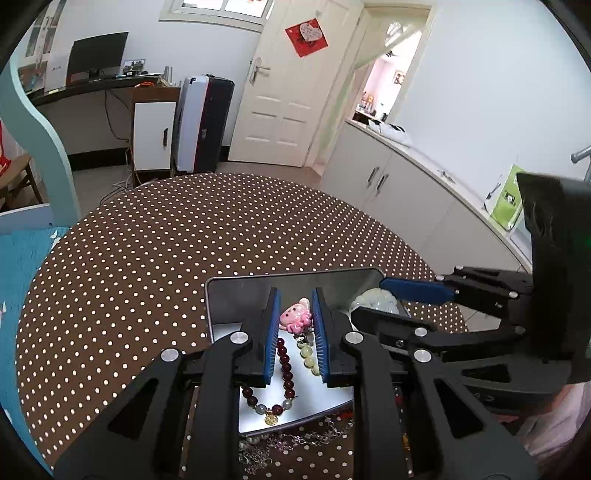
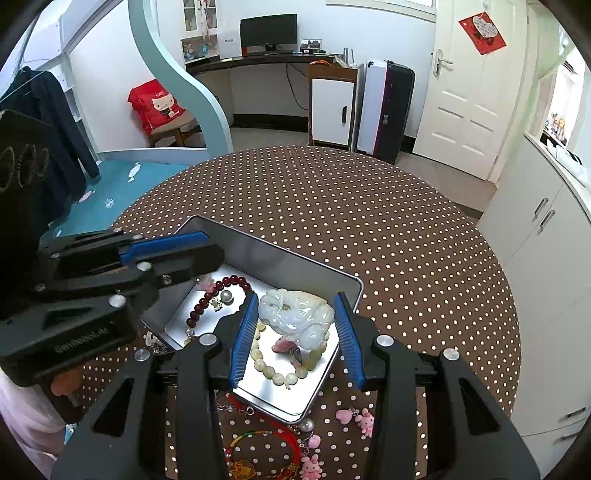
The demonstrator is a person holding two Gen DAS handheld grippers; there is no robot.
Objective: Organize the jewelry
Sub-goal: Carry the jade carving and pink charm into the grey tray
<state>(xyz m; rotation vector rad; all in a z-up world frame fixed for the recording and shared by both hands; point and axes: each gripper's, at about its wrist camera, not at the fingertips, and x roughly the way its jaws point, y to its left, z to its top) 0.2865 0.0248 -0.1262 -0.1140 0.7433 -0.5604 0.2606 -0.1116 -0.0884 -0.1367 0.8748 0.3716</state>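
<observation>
Location: a home bedroom. Indicators: a bunk bed frame (image 2: pixel 173 70), a desk with monitor (image 2: pixel 268 31), a suitcase (image 2: pixel 386 107), a panelled door (image 2: pixel 476 85), white cabinets (image 1: pixel 388 177), and a round table with dotted tablecloth (image 2: pixel 369 221).

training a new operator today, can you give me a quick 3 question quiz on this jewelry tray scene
1. True or false: the white jade carving lies inside the metal tray.
2. Which piece sits between the fingers of the left gripper? A) pink charm B) red cord bracelet C) silver chain
3. Fill in: the dark red bead bracelet lies in the ____, while the pink bunny charm lies on the polka-dot tablecloth.

Key: 1 true; 2 A, the pink charm; 3 tray. The right gripper is open around the carving.
</observation>
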